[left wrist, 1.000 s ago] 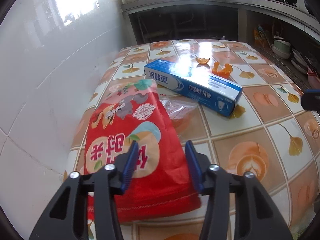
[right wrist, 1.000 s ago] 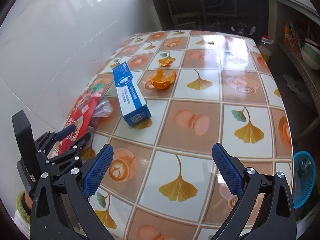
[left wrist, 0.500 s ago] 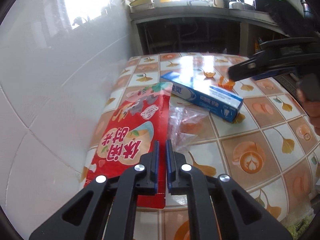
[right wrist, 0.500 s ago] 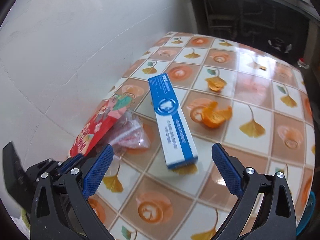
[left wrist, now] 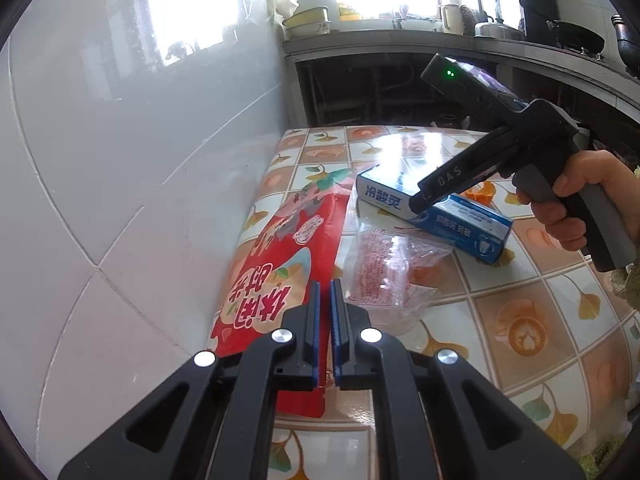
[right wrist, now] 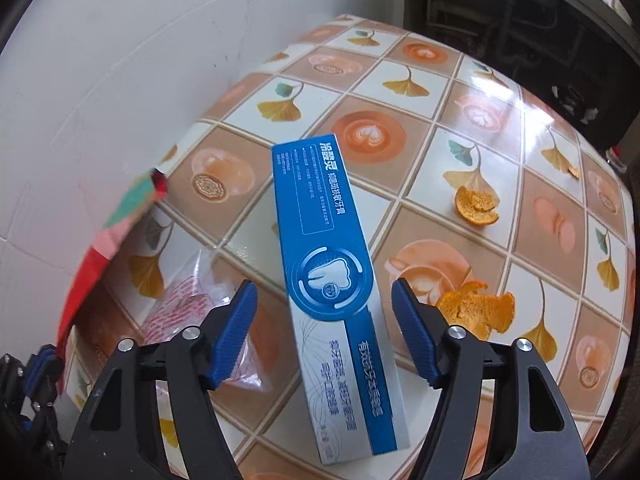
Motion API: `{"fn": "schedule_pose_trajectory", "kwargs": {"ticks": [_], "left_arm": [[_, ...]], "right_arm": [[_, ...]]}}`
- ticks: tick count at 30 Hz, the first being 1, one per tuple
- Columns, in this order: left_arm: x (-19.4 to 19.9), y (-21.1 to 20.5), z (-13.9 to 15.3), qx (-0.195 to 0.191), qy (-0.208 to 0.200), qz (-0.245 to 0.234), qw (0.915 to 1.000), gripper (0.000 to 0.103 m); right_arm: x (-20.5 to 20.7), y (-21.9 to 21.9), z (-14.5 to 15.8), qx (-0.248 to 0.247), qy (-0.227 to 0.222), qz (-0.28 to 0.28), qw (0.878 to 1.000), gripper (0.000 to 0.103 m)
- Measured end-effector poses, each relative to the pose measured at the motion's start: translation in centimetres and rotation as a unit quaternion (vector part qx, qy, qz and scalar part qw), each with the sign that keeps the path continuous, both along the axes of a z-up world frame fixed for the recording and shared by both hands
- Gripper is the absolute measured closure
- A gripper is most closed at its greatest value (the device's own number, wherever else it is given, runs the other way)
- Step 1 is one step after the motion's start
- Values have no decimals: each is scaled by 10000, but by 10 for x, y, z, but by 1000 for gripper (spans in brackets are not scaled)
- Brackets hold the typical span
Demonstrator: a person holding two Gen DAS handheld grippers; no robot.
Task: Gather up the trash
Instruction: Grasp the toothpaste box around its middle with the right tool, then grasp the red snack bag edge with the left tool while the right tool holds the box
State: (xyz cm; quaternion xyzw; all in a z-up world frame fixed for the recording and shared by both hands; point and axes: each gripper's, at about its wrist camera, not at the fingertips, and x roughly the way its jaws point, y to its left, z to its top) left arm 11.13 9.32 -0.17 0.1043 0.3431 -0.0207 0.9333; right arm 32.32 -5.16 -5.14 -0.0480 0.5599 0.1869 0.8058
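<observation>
A red snack bag lies along the wall side of the table, and my left gripper is shut on its near edge. In the right wrist view the bag is tilted up off the table. A blue and white toothpaste box lies in the middle. My right gripper points down over it with one jaw on each side. The jaws are closing and the pads stand clear of the box. A crumpled clear wrapper with red print lies between bag and box. Orange peels lie to the right.
The table has a glossy tile-pattern cloth and stands against a white tiled wall. A second peel lies farther back. A hand holds the right gripper's handle. A kitchen counter with pots runs behind.
My left gripper shut on the red bag and raised its near edge. The right gripper swung left over the toothpaste box, and its jaws narrowed around it.
</observation>
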Motion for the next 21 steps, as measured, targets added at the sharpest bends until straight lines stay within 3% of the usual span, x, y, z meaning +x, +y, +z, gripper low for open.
{"fn": "schedule_pose_trajectory", "kwargs": {"ticks": [2,12,17,21], "left_arm": [[4,2,-2,112,35,48,9999,96],[19,13,-23,477,342,195,9981,65],[-2,18,-20,111,178,-168,9996,52],[-26,13,-25,395,56,-402,9984,45]], "right_arm": [[1,1,-3,-76,17,-17,10000,43],[7,6,-9,-231,28,-29,9997,43],[17,9,-20,-337,95,-15,9994,47],[17,9,-22,-326,100,-61,9994,55]]}}
